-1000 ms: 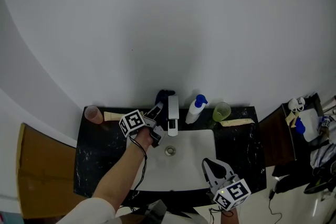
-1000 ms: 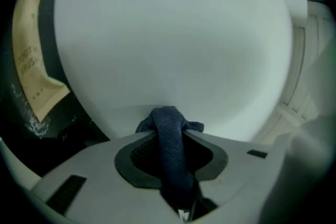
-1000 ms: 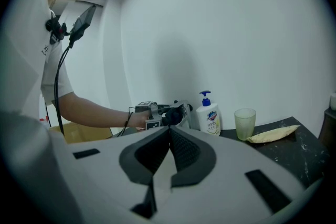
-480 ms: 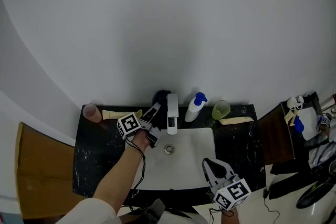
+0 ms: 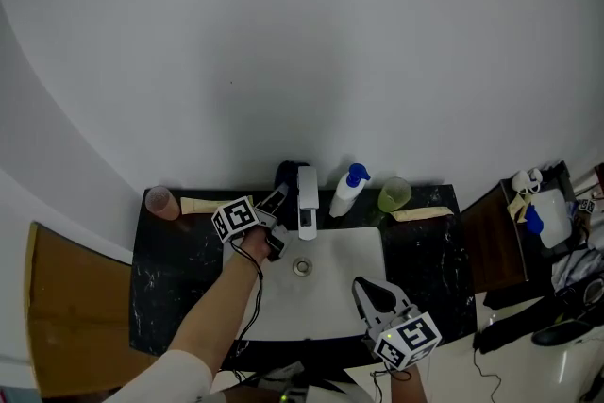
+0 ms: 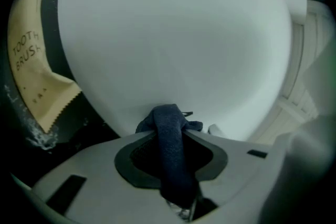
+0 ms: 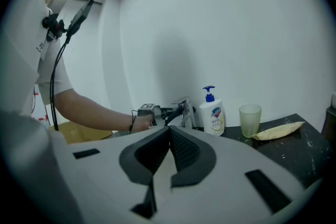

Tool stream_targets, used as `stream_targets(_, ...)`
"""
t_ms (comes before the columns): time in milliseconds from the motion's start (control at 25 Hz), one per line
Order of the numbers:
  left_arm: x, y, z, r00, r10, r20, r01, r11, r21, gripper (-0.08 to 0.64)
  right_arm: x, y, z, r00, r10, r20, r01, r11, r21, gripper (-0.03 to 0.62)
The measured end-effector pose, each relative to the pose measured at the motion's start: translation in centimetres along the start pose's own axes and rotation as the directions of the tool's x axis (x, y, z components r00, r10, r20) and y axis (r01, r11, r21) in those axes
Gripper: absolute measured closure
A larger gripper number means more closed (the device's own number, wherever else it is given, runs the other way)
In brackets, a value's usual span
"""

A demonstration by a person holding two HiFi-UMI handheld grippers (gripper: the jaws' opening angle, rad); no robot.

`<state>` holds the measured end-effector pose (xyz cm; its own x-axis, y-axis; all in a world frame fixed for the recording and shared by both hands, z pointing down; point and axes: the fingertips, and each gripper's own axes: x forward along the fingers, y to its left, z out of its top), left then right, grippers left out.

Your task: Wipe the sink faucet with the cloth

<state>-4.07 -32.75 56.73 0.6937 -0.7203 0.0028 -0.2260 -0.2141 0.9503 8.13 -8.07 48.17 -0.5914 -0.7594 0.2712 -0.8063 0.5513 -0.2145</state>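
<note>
The chrome faucet [image 5: 307, 198] stands at the back of the white sink [image 5: 344, 293]; in the right gripper view the faucet [image 7: 185, 109] shows beyond the person's arm. My left gripper [image 5: 275, 201] is level just left of the faucet, shut on a dark blue cloth [image 6: 173, 160] that bunches out past the fingertips [image 6: 210, 131]. In the head view the cloth [image 5: 286, 173] shows dark at the faucet's back left. My right gripper [image 5: 371, 295] hovers over the sink's front right, and its pads [image 7: 181, 147] meet with nothing between them.
On the black counter [image 5: 179, 269] stand a pink cup [image 5: 162, 201], a toothbrush packet [image 5: 203, 205], a soap bottle [image 5: 346, 192], a green cup [image 5: 394, 194] and another packet [image 5: 422, 214]. The drain [image 5: 302, 267] lies below the spout. A white wall rises right behind.
The left gripper has sunk a little beside the faucet with the cloth in it. The right gripper has stayed put; the head view itself has shifted slightly.
</note>
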Motion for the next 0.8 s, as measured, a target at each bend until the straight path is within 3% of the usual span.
stream_targets(80, -0.3, 2.7, -1.1, 0.995, 0.084, -0.052, -0.083, 0.996, 0.026, 0.451, 1.7, 0.8, -0.3, 1.000, 0.024, -0.014, -0.024, 1.000, -0.019, 0.586)
stream_targets(160, -0.6, 3.4, -1.5, 0.993, 0.102, -0.060, -0.100, 0.994, 0.040, 0.451, 3.4, 1.5, -0.3, 0.999, 0.049, -0.016, -0.050, 0.998, -0.037, 0.586)
stream_targets(280, -1.2, 0.0, 0.3, 1.000, -0.017, 0.013, 0.017, 1.000, 0.023, 0.451, 4.9, 2.3, 0.6, 0.997, 0.078, 0.000, -0.077, 0.996, -0.051, 0.586)
stream_targets(360, -1.2, -3.7, 2.0, 0.990, -0.124, 0.062, 0.124, 0.992, 0.011, 0.451, 5.3, 2.5, 1.5, 0.996, 0.091, 0.014, -0.090, 0.994, -0.062, 0.586)
stream_targets(480, -0.3, -6.9, 2.6, 0.980, -0.191, 0.053, 0.191, 0.982, 0.008, 0.451, 5.3, 2.6, 2.3, 0.994, 0.102, 0.026, -0.100, 0.993, -0.066, 0.586)
stream_targets(640, 0.8, -5.3, 1.8, 0.988, -0.153, 0.023, 0.154, 0.987, -0.052, 0.450, 5.3, 2.6, 2.2, 0.995, 0.102, 0.020, -0.101, 0.993, -0.061, 0.586)
stream_targets(800, 0.3, 0.5, 0.0, 0.998, 0.036, -0.045, -0.038, 0.998, -0.042, 0.450, 4.8, 2.1, 1.3, 0.996, 0.085, 0.011, -0.085, 0.995, -0.043, 0.586)
